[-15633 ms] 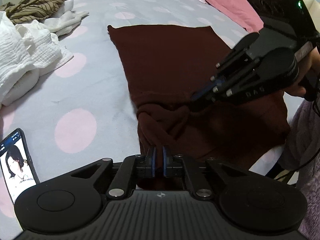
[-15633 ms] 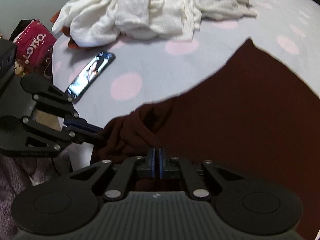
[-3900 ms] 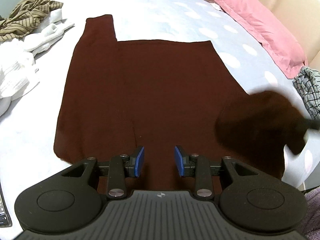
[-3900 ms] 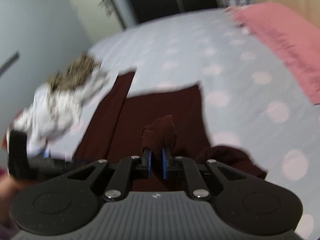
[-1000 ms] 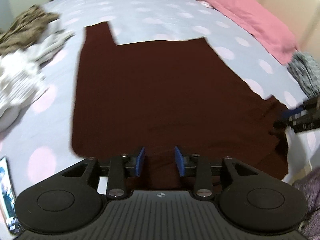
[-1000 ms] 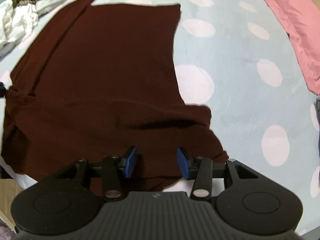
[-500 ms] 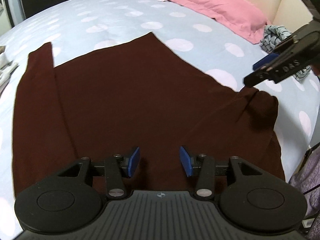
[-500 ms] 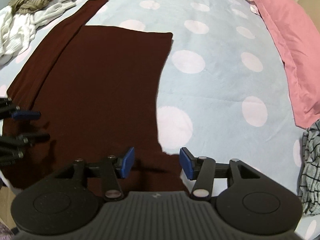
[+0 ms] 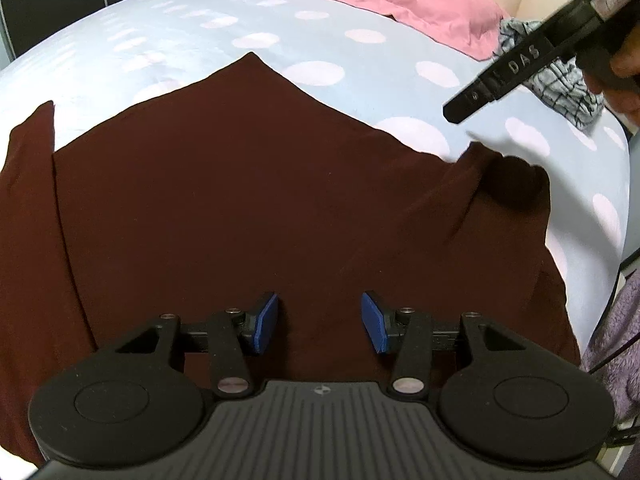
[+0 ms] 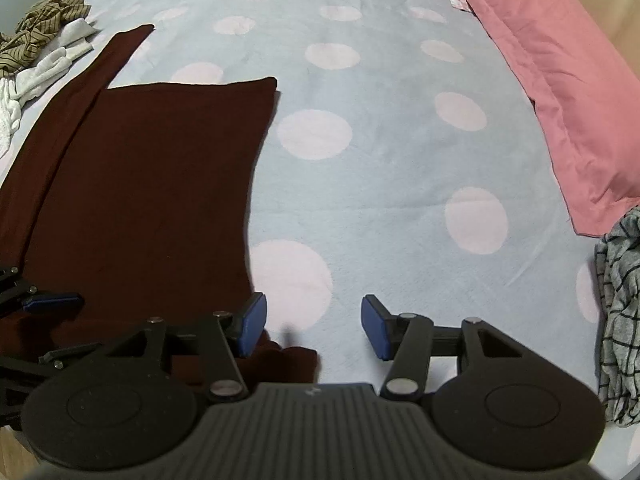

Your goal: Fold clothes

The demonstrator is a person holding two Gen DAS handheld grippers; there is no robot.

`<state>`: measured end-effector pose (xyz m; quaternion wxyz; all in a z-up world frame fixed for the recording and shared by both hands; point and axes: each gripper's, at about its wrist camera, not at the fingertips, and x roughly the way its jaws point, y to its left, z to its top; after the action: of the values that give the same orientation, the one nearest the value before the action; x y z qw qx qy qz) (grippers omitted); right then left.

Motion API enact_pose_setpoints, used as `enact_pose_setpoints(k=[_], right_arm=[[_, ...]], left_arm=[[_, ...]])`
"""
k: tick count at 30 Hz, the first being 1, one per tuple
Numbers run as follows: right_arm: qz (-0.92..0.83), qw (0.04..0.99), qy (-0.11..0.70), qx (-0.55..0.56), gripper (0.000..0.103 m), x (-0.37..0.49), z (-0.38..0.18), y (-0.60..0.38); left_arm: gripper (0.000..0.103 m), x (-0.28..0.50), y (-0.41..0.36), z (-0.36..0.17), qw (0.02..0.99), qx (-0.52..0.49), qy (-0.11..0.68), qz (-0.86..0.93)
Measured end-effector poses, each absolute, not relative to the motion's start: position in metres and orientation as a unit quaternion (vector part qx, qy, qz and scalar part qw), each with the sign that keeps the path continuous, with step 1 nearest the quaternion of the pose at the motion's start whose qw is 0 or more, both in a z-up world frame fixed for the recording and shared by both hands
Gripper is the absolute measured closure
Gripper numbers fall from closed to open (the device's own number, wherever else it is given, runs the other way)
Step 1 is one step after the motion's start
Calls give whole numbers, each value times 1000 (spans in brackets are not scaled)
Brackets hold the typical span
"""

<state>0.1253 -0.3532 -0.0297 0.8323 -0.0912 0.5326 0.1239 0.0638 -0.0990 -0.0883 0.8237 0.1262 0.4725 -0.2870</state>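
Dark maroon top (image 9: 248, 200) lies flat on the spotted bedsheet (image 10: 380, 184) – soft matte knit, one sleeve rumpled nr the bed edge. Left gripper (image 9: 320, 322) above it, jaws closing, nothing betw. Right gripper (image 10: 312, 320) – apart, widening, empty. Pink pillow (image 10: 560, 72) beyond.

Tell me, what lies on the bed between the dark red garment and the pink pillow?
Only bare dotted bedsheet lies between the dark red garment and pink pillow, in the right wrist view.
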Motion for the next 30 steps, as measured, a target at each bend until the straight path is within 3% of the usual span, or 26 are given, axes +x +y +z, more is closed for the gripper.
enact_pose_setpoints(k=[2, 5, 18, 30], right_arm=[[121, 831, 536, -89, 47, 127, -33, -353], [117, 830, 538, -91, 47, 130, -36, -354], [100, 842, 526, -73, 47, 120, -28, -370], [108, 842, 528, 17, 53, 96, -30, -391]], left_arm=[[85, 64, -99, -87, 818, 121, 477, -299], [102, 59, -101, -82, 815, 130, 472, -311], [102, 46, -33, -13, 840, -4, 446, -310], [102, 41, 10, 4, 828, 2, 477, -295]])
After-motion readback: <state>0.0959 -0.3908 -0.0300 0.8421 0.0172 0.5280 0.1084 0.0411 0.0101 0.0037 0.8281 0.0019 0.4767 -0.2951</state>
